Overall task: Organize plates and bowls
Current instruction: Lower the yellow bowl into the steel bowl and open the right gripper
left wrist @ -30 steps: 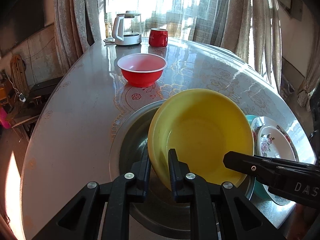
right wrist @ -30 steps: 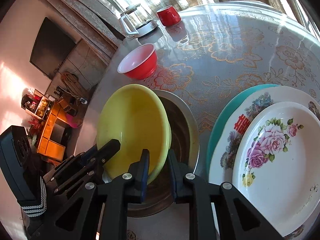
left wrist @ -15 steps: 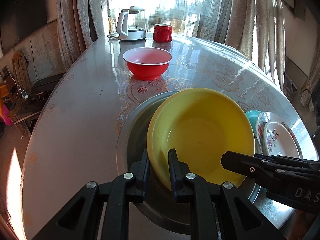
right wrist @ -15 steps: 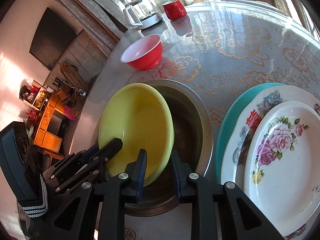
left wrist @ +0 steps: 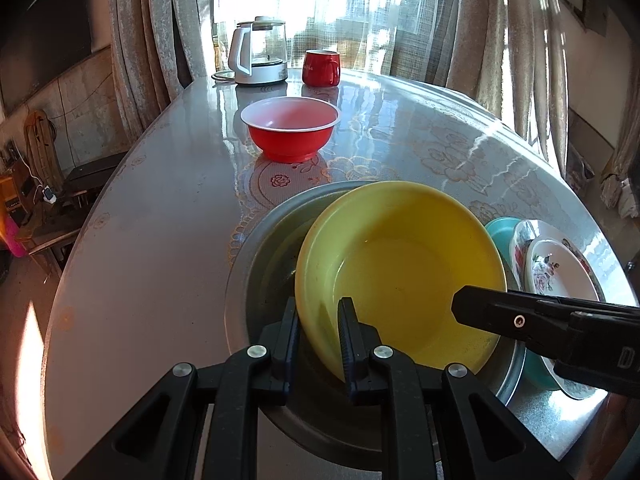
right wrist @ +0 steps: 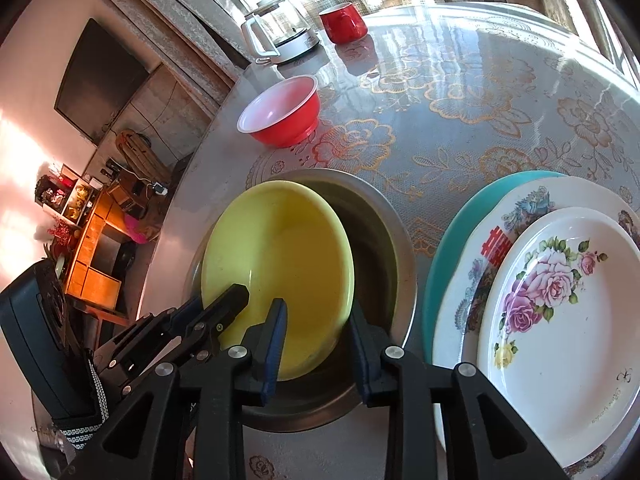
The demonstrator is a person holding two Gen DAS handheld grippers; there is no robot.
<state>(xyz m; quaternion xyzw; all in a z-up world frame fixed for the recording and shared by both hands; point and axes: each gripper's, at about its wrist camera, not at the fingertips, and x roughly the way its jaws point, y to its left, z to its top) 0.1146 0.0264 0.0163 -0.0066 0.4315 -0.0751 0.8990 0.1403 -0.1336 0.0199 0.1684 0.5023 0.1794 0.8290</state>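
- The desk (left wrist: 160, 216) was round, under a glossy flower-patterned cover.
- A steel basin (right wrist: 384, 232) sat at its near edge, just left of the plates.
- A yellow bowl (left wrist: 400, 276) lay tilted inside the basin, its rim leaning toward the left side.
- Three plates were stacked just beside the basin: a teal plate (right wrist: 452, 220) at the bottom, a patterned plate (right wrist: 496, 224) on it, a rose plate (right wrist: 560, 304) on top.
- A red bowl (left wrist: 291, 128) stood alone farther back, well apart from the basin.
- A kettle (left wrist: 260, 52) and a red mug (left wrist: 320, 67) stood side by side at the far edge.
- The left tongs (left wrist: 318, 332) were clamped on the yellow bowl's near rim, one finger inside, one outside.
- The right tongs (right wrist: 316, 344) stood apart, straddling the bowl's right rim with gaps visible on both sides.
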